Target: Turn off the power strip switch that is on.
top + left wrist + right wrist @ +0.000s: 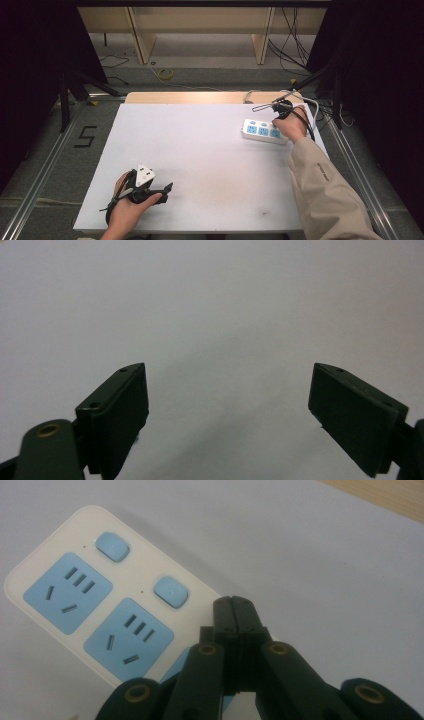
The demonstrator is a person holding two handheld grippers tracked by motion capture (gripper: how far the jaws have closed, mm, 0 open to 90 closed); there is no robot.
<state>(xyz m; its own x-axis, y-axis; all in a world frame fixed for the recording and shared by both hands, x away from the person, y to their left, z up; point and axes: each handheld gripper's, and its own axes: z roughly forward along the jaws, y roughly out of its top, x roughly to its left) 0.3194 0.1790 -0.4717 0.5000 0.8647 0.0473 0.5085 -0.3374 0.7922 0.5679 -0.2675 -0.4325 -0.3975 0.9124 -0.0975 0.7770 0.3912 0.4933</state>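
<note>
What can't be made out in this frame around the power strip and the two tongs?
- Third socket and switch of the power strip: right gripper view, covered by the shut right tongs; whether the tips touch the switch is unclear.
- Strip's right end: high view, hidden behind the hand.
- Switch positions: too small in high view.
- Left tongs surroundings: left gripper view offers bare table.

Third socket of the power strip (95,615) hidden behind the right gripper (235,611).

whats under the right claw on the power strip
The shut right claw sits over the white power strip at its third switch position. Two blue switch buttons and two blue sockets show beside it; whatever lies directly beneath the tips is covered.
</note>
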